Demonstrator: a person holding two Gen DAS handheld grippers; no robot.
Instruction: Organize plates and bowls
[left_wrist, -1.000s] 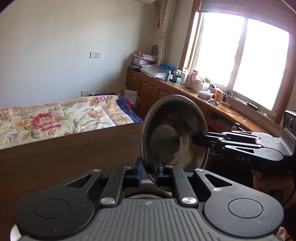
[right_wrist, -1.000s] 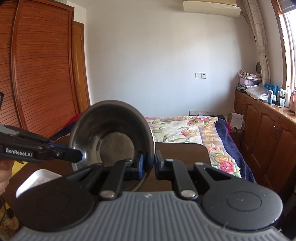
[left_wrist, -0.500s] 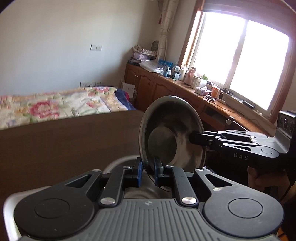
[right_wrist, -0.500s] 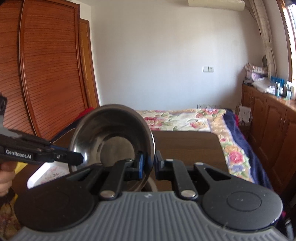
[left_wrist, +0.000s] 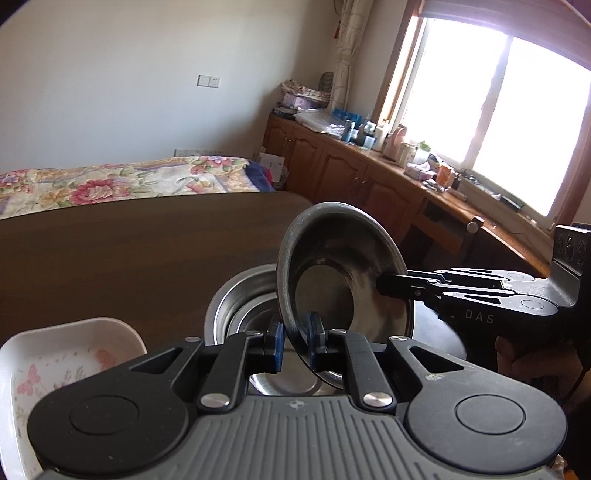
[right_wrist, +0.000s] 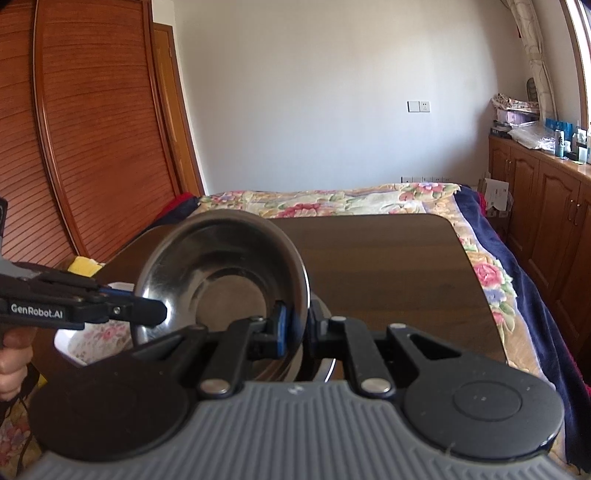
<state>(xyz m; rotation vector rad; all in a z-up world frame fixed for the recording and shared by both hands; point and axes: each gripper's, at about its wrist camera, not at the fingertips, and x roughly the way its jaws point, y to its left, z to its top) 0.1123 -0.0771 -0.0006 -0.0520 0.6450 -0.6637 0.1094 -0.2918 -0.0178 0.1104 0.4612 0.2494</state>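
The dark wooden worktop (left_wrist: 129, 251) fills the middle of both wrist views, with a floral bedspread (right_wrist: 332, 199) behind it and wooden cabinets (left_wrist: 332, 173) under a bright window at the right of the left wrist view. A white floral dish (left_wrist: 55, 365) sits at the lower left of that view, near the worktop's edge. Just right of it, in the lower centre, a steel bowl (left_wrist: 236, 306) rests on the worktop. Above that bowl, tilted on edge with its hollow facing right, is a second steel bowl (left_wrist: 332, 280), held off the surface by both tools. The left gripper (left_wrist: 295, 343) has its blue-padded fingers clenched on the lower rim of this tilted bowl. The right gripper (right_wrist: 295, 325) clamps the opposite rim, seen in the lower centre of the right wrist view. A person's hand (right_wrist: 14, 354) shows at the lower left edge there.
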